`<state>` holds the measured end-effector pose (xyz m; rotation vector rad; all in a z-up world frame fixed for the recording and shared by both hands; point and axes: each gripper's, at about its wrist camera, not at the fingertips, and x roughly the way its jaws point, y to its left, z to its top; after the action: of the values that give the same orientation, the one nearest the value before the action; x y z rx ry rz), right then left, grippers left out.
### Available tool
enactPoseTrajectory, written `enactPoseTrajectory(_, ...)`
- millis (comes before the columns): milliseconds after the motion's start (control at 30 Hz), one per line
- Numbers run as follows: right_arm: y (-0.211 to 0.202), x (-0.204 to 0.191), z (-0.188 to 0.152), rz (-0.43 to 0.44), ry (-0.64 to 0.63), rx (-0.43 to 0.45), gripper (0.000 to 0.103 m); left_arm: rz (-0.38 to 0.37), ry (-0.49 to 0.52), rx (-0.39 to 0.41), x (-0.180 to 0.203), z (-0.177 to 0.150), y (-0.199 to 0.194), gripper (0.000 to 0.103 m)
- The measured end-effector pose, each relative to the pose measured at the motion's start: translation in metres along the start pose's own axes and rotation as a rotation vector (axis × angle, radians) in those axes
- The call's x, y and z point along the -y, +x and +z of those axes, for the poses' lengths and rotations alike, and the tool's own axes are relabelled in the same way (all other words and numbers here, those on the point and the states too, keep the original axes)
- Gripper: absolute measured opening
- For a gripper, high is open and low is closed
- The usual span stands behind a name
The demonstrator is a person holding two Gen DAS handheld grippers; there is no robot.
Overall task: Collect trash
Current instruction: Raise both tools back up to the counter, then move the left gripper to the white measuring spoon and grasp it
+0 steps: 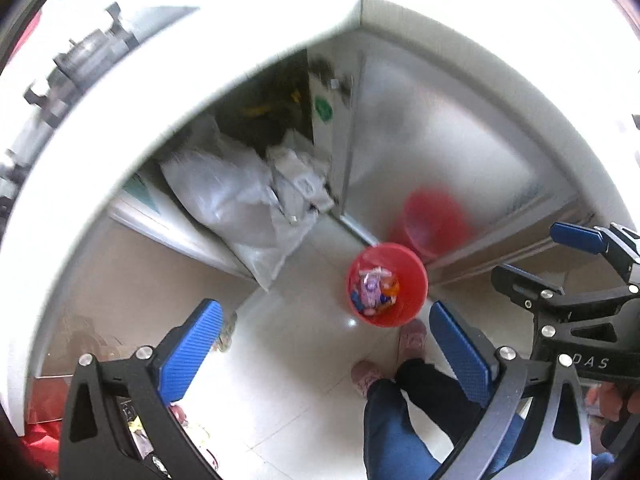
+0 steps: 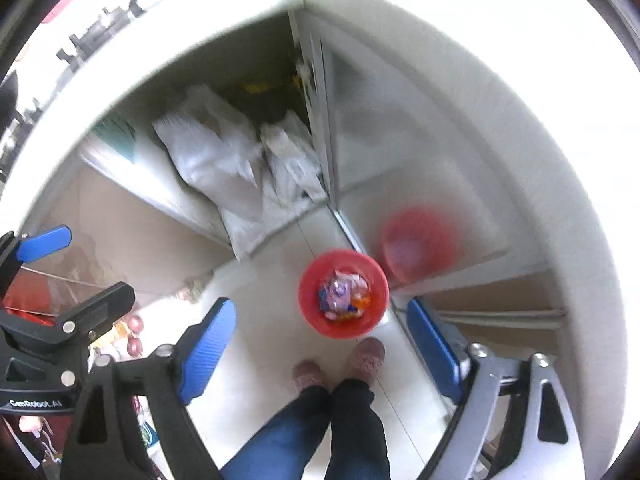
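A: Blue pads sit closest to the lens, one on each side, and nothing lies between them on either claw. The left claw (image 1: 324, 352) stands spread wide and empty. The right claw (image 2: 320, 352) is released as well, its pads far apart with only floor showing in the gap.

B: Where is the trash, then?

A: Down in the red bin (image 1: 387, 284) on the tiled floor (image 1: 296, 360), just ahead of the person's pink slippers (image 1: 412, 338). Bright wrappers (image 1: 374, 290), purple, orange and blue, are heaped inside it. Both claws look almost straight down on it from well above.

B: So what could go wrong?

A: My guess is that more litter has to be found and carried here. The bin is small from this height, so anything released from up here could miss the rim and land on the tiles. Thin wrappers also drift and cling to ribbed pads.

B: Anything else near it?

A: White plastic bags (image 1: 236, 196) lean out of an open cabinet beside it, and a shiny door (image 1: 440, 152) throws back a red reflection of the bin. That reflection could be mistaken for a second bin. The slippers are nearly touching the bin, so a step forward might tip it and spill the lot.
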<state>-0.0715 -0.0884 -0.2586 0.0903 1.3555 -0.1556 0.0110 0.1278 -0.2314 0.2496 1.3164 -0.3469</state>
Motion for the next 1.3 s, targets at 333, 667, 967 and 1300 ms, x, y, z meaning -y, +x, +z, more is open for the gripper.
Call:
enactPoseTrajectory(333, -0.116, 0.000, 0.026, -0.005, 0.009, 0.205, 0.100, 0.036, -0.020, 0.224, -0.002, 0.044, -0.134, 0.103)
enactPoseTrajectory(667, -0.199, 0.018, 0.032, -0.088, 0.058, 0.361, 0.102, 0.023, 0.052, 0.350, 0.026, 0.073, -0.196, 0.103)
enactPoseTrajectory(967, -0.232, 0.042, 0.047, -0.127, 0.101, 0.408, 0.102, -0.017, 0.087, 0.402, 0.052, 0.103, -0.214, 0.103)
enactPoseTrajectory(1300, -0.229, 0.078, 0.084, -0.155, 0.121, 0.412, 0.102, -0.026, 0.119, 0.384, 0.074, 0.161, -0.191, 0.103)
